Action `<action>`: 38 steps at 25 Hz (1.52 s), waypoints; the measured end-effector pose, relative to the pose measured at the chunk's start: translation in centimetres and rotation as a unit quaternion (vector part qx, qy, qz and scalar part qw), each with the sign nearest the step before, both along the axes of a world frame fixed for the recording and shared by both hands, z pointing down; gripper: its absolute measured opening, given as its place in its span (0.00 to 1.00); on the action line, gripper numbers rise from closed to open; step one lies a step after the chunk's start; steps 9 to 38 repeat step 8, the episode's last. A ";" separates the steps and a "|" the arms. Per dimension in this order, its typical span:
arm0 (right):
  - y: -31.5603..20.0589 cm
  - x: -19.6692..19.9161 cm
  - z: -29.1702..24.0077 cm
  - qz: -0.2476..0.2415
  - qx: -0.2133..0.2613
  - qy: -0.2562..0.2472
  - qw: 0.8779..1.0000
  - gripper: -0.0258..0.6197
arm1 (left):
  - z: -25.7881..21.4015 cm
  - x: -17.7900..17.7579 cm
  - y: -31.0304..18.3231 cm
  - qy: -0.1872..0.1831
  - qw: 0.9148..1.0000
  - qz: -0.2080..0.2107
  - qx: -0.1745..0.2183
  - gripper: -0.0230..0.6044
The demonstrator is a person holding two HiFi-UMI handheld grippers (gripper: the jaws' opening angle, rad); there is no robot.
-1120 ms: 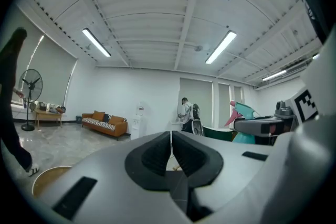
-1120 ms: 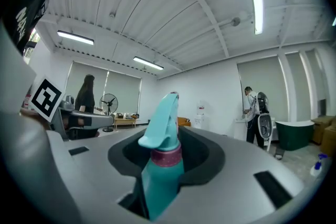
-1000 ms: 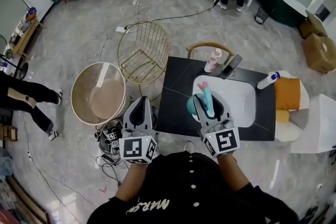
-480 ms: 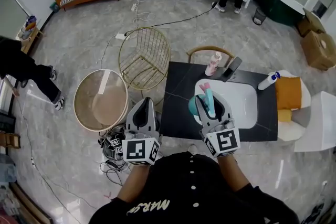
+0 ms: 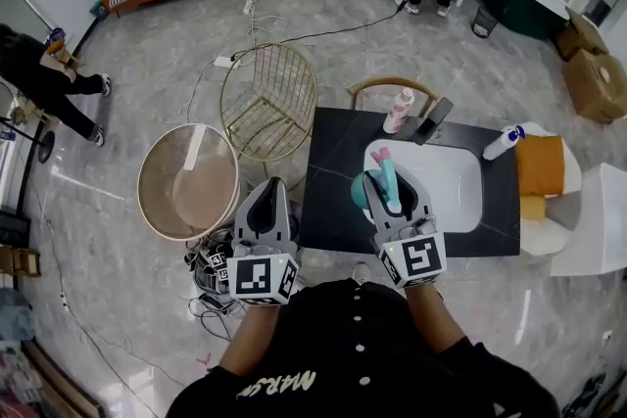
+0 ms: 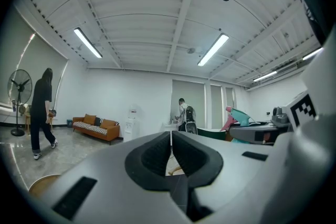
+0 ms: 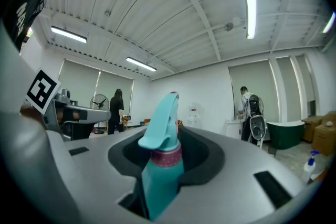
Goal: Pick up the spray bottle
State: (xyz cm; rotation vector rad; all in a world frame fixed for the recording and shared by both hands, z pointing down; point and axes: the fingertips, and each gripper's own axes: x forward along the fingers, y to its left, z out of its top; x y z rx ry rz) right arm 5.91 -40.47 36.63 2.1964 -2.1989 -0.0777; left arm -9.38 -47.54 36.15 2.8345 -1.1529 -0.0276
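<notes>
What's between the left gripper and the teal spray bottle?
Head view: bare black countertop between left gripper and spray bottle, which right gripper holds.

Partial white print "MARS" upside down on black shirt

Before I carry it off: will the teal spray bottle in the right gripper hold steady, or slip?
Likely steady: the right gripper is closed on the teal spray bottle near its pink collar, and the plastic looks rigid. Its smooth body might slide down through the pads if the bottle is full, but the fill level isn't visible.
</notes>
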 end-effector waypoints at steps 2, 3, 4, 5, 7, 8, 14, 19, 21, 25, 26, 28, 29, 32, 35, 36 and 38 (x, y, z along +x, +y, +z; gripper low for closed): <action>0.0 0.1 0.1 0.001 -0.002 -0.002 1.000 0.23 | 0.0 0.1 0.0 -0.001 1.000 0.001 -0.001 0.06; 0.1 0.1 0.1 0.001 -0.003 -0.002 1.000 0.23 | 0.0 0.1 0.1 -0.002 1.000 0.001 -0.001 0.06; 0.1 0.1 0.1 0.001 -0.003 -0.003 1.000 0.24 | 0.0 0.1 0.1 -0.001 1.000 0.000 -0.001 0.06; 0.1 0.1 0.1 0.001 -0.004 -0.003 1.000 0.23 | -0.1 0.1 0.2 -0.001 1.000 0.000 0.000 0.06; 0.2 0.1 0.0 0.001 -0.003 -0.002 1.000 0.24 | -0.1 0.1 0.3 0.000 1.000 0.001 0.001 0.06; 0.2 0.1 0.0 0.001 -0.002 -0.001 1.000 0.23 | -0.2 0.2 0.3 0.000 1.000 0.002 0.001 0.06; 0.2 0.1 0.0 0.001 -0.002 -0.001 1.000 0.23 | -0.2 0.2 0.3 0.000 1.000 0.002 0.001 0.06; 0.2 0.1 0.0 0.001 -0.002 -0.001 1.000 0.23 | -0.2 0.2 0.3 0.000 1.000 0.002 0.001 0.06; 0.2 0.1 0.0 0.001 -0.002 -0.001 1.000 0.23 | -0.2 0.2 0.3 0.000 1.000 0.002 0.001 0.06; 0.2 0.1 0.0 0.001 -0.002 -0.001 1.000 0.23 | -0.2 0.2 0.3 0.000 1.000 0.002 0.001 0.06; 0.2 0.1 0.0 0.001 -0.002 -0.001 1.000 0.23 | -0.2 0.2 0.3 0.000 1.000 0.002 0.001 0.06; 0.2 0.1 0.0 0.001 -0.002 -0.001 1.000 0.23 | -0.2 0.2 0.3 0.000 1.000 0.002 0.001 0.06; 0.2 0.1 0.0 0.001 -0.002 -0.001 1.000 0.23 | -0.2 0.2 0.3 0.000 1.000 0.002 0.001 0.06; 0.2 0.1 0.0 0.001 -0.002 -0.001 1.000 0.23 | -0.2 0.2 0.3 0.000 1.000 0.002 0.001 0.06; 0.2 0.1 0.0 0.001 -0.002 -0.001 1.000 0.23 | -0.2 0.2 0.3 0.000 1.000 0.002 0.001 0.06; 0.2 0.1 0.0 0.001 -0.002 -0.001 1.000 0.23 | -0.2 0.2 0.3 0.000 1.000 0.002 0.001 0.06; 0.2 0.1 0.0 0.001 -0.002 -0.001 1.000 0.23 | -0.2 0.2 0.3 0.000 1.000 0.002 0.001 0.06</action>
